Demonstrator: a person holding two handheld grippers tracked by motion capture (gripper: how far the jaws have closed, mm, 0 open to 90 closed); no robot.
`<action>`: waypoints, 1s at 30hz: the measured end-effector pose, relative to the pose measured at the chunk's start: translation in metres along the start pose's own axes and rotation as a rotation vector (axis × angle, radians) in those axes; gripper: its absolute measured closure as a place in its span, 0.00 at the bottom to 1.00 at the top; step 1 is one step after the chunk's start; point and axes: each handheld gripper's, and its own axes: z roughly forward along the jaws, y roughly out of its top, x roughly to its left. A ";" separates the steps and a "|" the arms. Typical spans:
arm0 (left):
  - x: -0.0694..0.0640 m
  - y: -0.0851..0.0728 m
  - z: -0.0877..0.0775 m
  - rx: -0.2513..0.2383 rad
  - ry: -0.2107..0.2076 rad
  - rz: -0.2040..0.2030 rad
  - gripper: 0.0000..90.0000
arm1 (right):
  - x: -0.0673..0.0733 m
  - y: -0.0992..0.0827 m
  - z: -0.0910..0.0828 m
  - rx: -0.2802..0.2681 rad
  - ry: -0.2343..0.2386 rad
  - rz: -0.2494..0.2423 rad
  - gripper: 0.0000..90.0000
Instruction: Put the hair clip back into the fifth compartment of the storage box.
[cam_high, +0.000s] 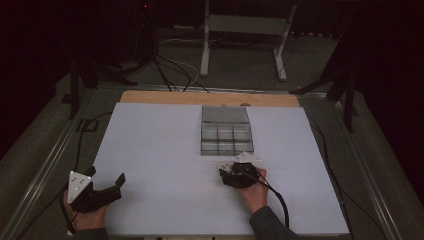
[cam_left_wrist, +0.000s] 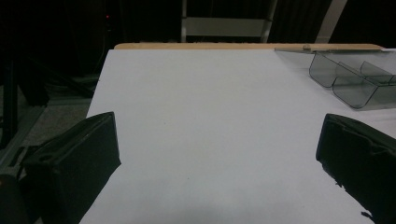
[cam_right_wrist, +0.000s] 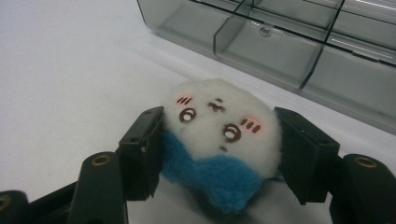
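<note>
We see a clear compartment box (cam_right_wrist: 299, 42) just beyond the plush toy (cam_right_wrist: 219, 140) on the white counter (cam_high: 160, 150). The toy is white with a blue patch. Our right hand-held gripper (cam_right_wrist: 219, 154) grasps it; our left hand-held gripper (cam_left_wrist: 217, 154) stands released, well apart.

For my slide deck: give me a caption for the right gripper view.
Right gripper shut on a white-and-blue plush toy beside a clear compartment box.
</note>
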 end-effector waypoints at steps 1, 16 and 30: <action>0.000 0.000 0.000 0.000 0.000 -0.001 0.01 | 0.000 0.000 0.000 0.000 0.002 0.000 0.41; 0.000 0.000 0.000 0.000 0.000 -0.001 0.01 | -0.003 0.002 -0.008 -0.022 0.016 0.021 0.41; 0.001 0.000 0.000 -0.001 0.000 -0.003 0.01 | -0.005 0.004 -0.012 -0.024 0.031 0.043 0.41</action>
